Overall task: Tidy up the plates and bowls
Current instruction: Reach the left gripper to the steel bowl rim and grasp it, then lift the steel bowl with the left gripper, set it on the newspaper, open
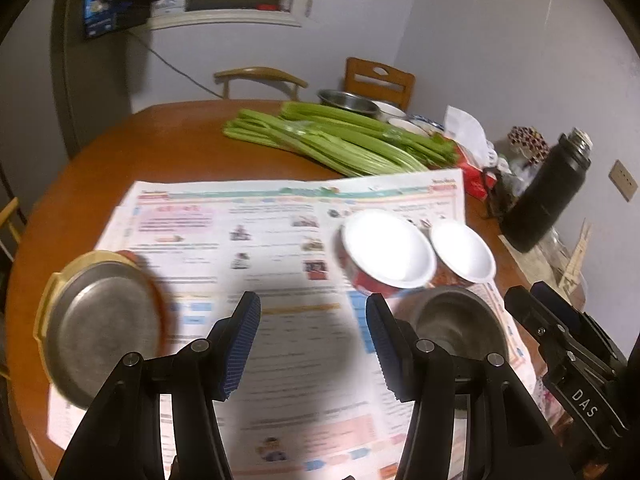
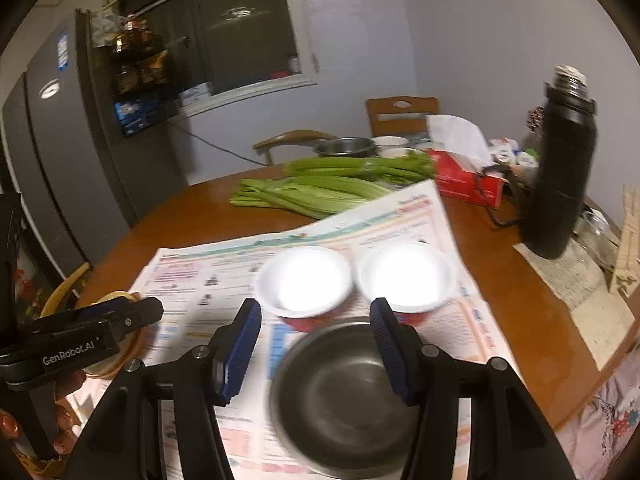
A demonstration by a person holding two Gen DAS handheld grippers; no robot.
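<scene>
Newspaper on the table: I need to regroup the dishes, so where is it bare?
Bare: the newspaper middle, between the metal plate and red-and-white bowls. Also table left of the celery. Crowded: the right side, around the steel bowl, thermos and tissue box.

Two fisheye cameras, one on each hand-held gripper, look forward and downward along their blue-padded fingers across a round wooden table (image 1: 168, 140) spread with a newspaper (image 1: 280, 240). The left-wrist view sits low and near the paper, facing the far wall, with a metal plate (image 1: 104, 320) at near left and the right gripper (image 1: 560, 332) entering at its right edge. The right-wrist view stands just to the right, close above a steel bowl (image 2: 344, 396), with the left gripper (image 2: 80, 332) at its left edge. Both views share the two white bowls (image 2: 306, 280), the celery (image 2: 320, 188), the black flask (image 2: 560, 168) at far right and the chairs beyond.
</scene>
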